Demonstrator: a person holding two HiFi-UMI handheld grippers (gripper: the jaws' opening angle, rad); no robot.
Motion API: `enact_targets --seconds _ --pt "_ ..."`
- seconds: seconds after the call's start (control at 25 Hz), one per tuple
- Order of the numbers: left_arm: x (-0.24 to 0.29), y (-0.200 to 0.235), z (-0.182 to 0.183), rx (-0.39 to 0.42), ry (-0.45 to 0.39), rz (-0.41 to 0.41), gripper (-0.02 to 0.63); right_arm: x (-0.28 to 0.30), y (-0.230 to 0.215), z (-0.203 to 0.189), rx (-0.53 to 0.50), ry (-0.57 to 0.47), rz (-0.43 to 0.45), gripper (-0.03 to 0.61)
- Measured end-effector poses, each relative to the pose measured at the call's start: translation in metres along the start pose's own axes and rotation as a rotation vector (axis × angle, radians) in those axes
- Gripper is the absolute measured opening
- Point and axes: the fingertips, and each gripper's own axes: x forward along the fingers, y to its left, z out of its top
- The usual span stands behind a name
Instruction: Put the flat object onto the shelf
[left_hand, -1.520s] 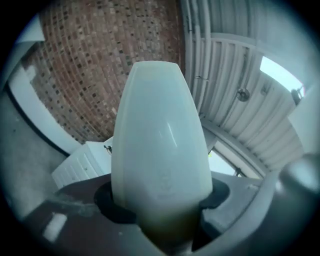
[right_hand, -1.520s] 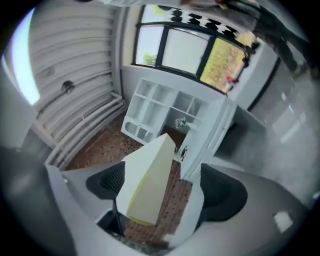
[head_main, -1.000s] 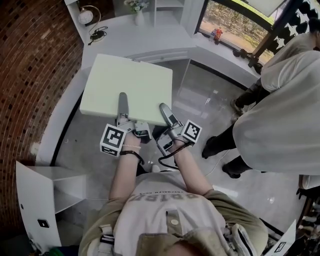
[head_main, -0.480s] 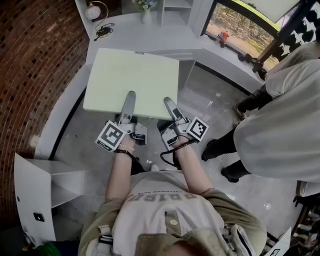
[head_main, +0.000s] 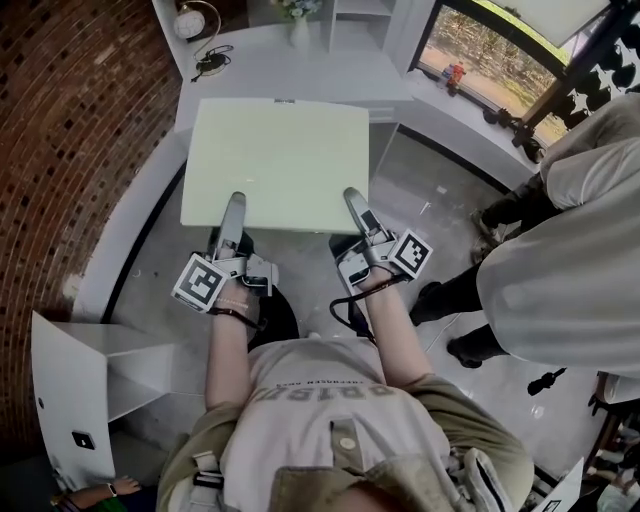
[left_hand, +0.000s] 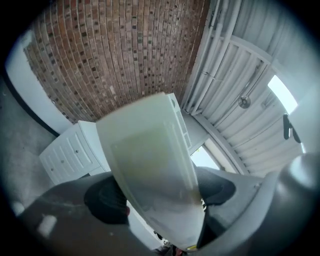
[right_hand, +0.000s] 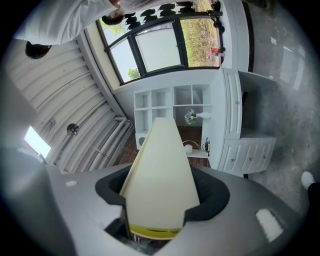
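A pale green flat board (head_main: 280, 160) is held level over the grey floor, and its far edge reaches the white counter (head_main: 300, 70). My left gripper (head_main: 234, 205) sits at the board's near left edge. Its jaws have just been opening: the board (left_hand: 150, 165) lies skewed between them with a gap beside one pad (left_hand: 105, 200). My right gripper (head_main: 356, 200) is at the near right edge. Its jaws have just been closing and are shut on the board (right_hand: 160, 175). White cubby shelves (right_hand: 172, 105) stand ahead.
A person in white (head_main: 570, 230) stands close on the right. A brick wall (head_main: 70, 130) curves along the left, with a white cabinet (head_main: 90, 380) at lower left. On the counter are a clock (head_main: 190, 18), a cable (head_main: 208, 62) and a vase (head_main: 300, 25).
The board has moved forward toward the counter. The left gripper has slid back to the board's near edge and further left. The right gripper has gone forward and right with the board.
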Motion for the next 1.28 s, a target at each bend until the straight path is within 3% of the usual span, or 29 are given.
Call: enact_targets --seconds 0.2,0.52,1.04,1.28 --pt "0.030 0.019 0.004 -0.069 0.016 -0.015 0.411 0.027 -0.001 0.027 -0.065 0.027 0.009 0.298" --pt "0.108 0.046 0.032 -0.108 0.080 -0.067 0.387 0.102 -0.001 0.062 -0.124 0.010 0.040 0.301" --pt "0.279 0.088 0.110 -0.107 0.163 -0.190 0.374 0.269 -0.009 0.128 -0.199 -0.051 0.094 0.302" --pt "0.340 0.106 0.126 -0.136 0.190 -0.208 0.373 0.322 -0.016 0.158 -0.226 -0.062 0.101 0.302"
